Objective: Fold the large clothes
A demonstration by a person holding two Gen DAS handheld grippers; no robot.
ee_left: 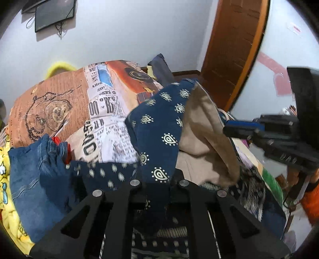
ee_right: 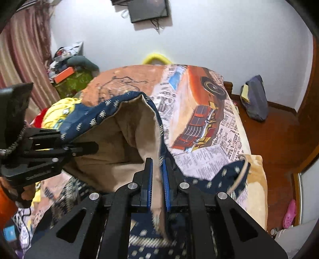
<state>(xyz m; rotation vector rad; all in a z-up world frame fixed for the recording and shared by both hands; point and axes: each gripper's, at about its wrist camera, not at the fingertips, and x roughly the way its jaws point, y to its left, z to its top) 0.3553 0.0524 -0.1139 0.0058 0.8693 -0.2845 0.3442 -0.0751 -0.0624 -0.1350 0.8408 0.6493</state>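
Left gripper (ee_left: 154, 191): nearest item in the left wrist view; jaws closed on a fold of the navy printed garment (ee_left: 159, 127), cloth pinched between them and trailing below.
Right gripper (ee_right: 158, 179): nearest item in the right wrist view; blue pads (ee_right: 166, 185) clamped on the garment's edge, tan lining showing between them.
Garment position: held up off the bed between the two grippers, draped forward from each grip; navy side faces left, tan lining faces right (the fabric is doubled over, so it hangs like an open pouch).
Key relation: the held edge runs left to right from one gripper to the other, and that is the long axis at this moment; the body of the cloth hangs down and away toward the far side. Both hands sit about equally near to it, one at each end.
Judgement on next move: the edge looks slack, so the hands would probably need to draw apart along that axis before laying it flat.
Middle ground: denim piece (ee_left: 35, 179) and yellow printed cloth (ee_left: 6, 179) lie near left on the bed; more of the navy garment rests on the bed near right.
Bed cover (ee_right: 199, 99): newspaper-and-car print, extending to the far side.
Far: white wall (ee_right: 219, 39) with dark screen (ee_right: 148, 9); wooden door (ee_left: 235, 49) far right. Garment type cannot be told for sure (bunched and blurred).
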